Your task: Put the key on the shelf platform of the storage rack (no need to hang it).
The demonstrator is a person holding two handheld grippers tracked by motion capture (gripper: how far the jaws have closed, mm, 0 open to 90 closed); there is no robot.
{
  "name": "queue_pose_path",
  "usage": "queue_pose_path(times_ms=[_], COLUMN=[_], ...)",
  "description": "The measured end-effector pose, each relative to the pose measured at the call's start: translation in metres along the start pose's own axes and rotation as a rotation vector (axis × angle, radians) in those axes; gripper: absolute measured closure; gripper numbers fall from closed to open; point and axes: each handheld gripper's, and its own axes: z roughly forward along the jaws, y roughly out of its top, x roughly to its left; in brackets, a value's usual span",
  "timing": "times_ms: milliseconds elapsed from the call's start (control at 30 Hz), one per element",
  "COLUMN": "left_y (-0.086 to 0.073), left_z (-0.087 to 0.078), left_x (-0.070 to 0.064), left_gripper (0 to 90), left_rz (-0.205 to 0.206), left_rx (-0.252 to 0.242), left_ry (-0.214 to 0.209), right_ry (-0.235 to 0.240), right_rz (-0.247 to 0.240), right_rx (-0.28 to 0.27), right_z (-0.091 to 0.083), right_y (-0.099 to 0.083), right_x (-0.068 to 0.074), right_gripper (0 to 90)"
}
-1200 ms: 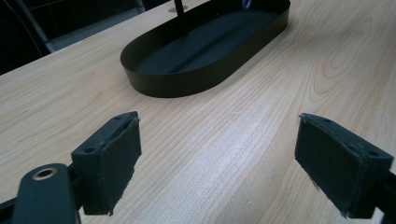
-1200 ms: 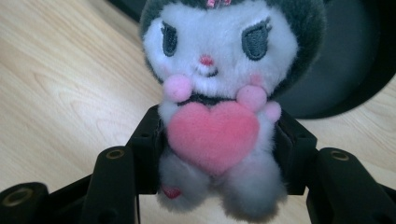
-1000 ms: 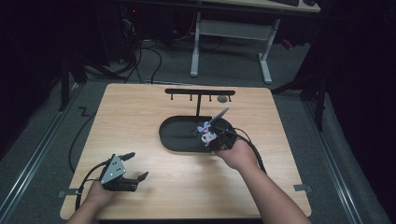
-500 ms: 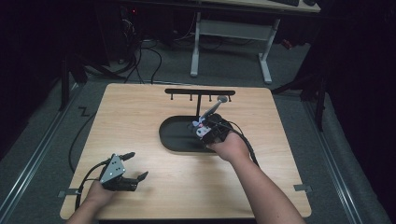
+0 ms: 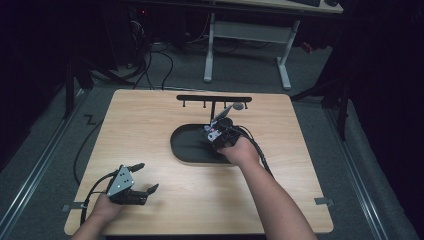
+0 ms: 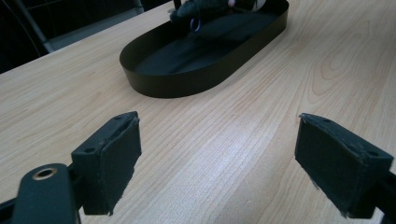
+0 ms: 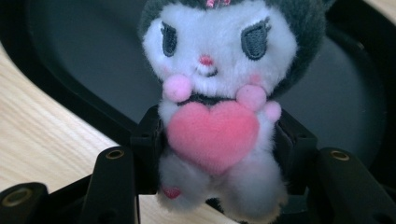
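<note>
A plush toy (image 7: 212,126) is clamped at its body by the right gripper (image 7: 215,154) above the black tray (image 5: 187,150) — apparently for hanging; the left gripper (image 6: 233,154) rests apart.

Light falls from above onto the wooden table (image 5: 150,130), leaving the surrounding floor nearly black in the high view, which is soft and grainy. The left gripper view is sharp on the wood grain; the plush toy (image 7: 217,107) is evenly lit, slightly soft up close
</note>
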Motion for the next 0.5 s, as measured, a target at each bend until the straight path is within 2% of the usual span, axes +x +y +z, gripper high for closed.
queue_pose_path(times_ms=[33, 133, 267, 500], left_y=[0.000, 0.000, 0.000, 0.000], left_z=[0.000, 0.000, 0.000, 0.000], left_x=[0.000, 0.000, 0.000, 0.000], left_gripper=[15.4, 15.4, 15.4, 15.4], left_rz=[0.001, 0.003, 0.001, -0.002], left_rx=[0.000, 0.003, 0.001, -0.003], left_ry=[0.000, -0.003, -0.003, -0.002], right_ry=[-0.011, 0.001, -0.004, -0.006], right_rz=[-0.012, 0.002, 0.010, 0.011], right_rx=[0.007, 0.014, 0.058, 0.059], right_z=[0.003, 0.009, 0.015, 0.015], right_y=[0.000, -0.002, -0.009, -0.013], right_x=[0.000, -0.001, -0.003, -0.009], right_gripper=[46.3, 46.3, 46.1, 45.7])
